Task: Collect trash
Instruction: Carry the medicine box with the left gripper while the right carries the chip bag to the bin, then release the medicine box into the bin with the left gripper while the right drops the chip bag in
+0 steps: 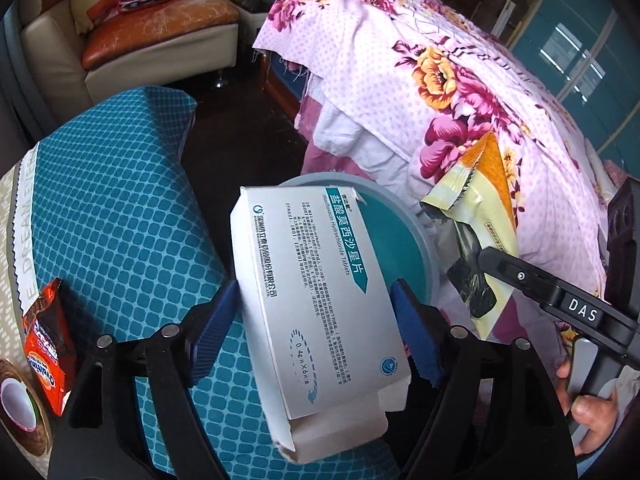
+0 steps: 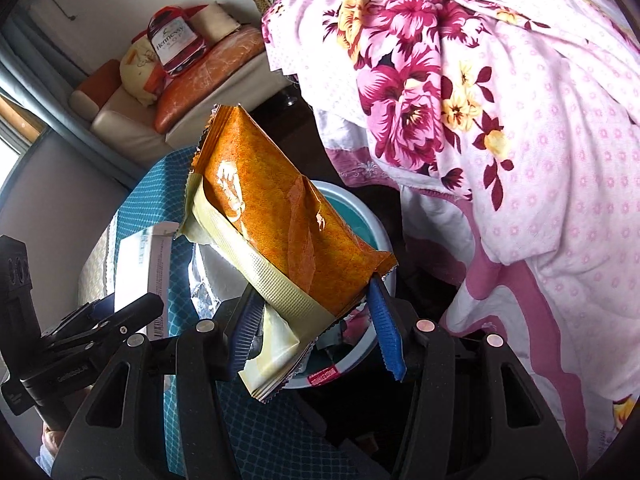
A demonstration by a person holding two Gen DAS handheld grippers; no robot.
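My left gripper (image 1: pixel 312 320) is shut on a white and silver medicine box (image 1: pixel 316 304) and holds it over the near edge of a round grey bin with a teal inside (image 1: pixel 404 236). My right gripper (image 2: pixel 316 324) is shut on an orange and cream snack wrapper (image 2: pixel 280 232) and holds it above the same bin (image 2: pixel 356 216). The wrapper (image 1: pixel 476 216) and right gripper arm also show at the right of the left wrist view. The box (image 2: pixel 140 264) and left gripper show at the left of the right wrist view.
A teal checked cushion (image 1: pixel 120 216) lies left of the bin with a red-orange snack packet (image 1: pixel 46 344) at its near left edge. A pink floral quilt (image 1: pixel 440 92) on the bed fills the right. A leather sofa (image 1: pixel 132 36) stands at the back.
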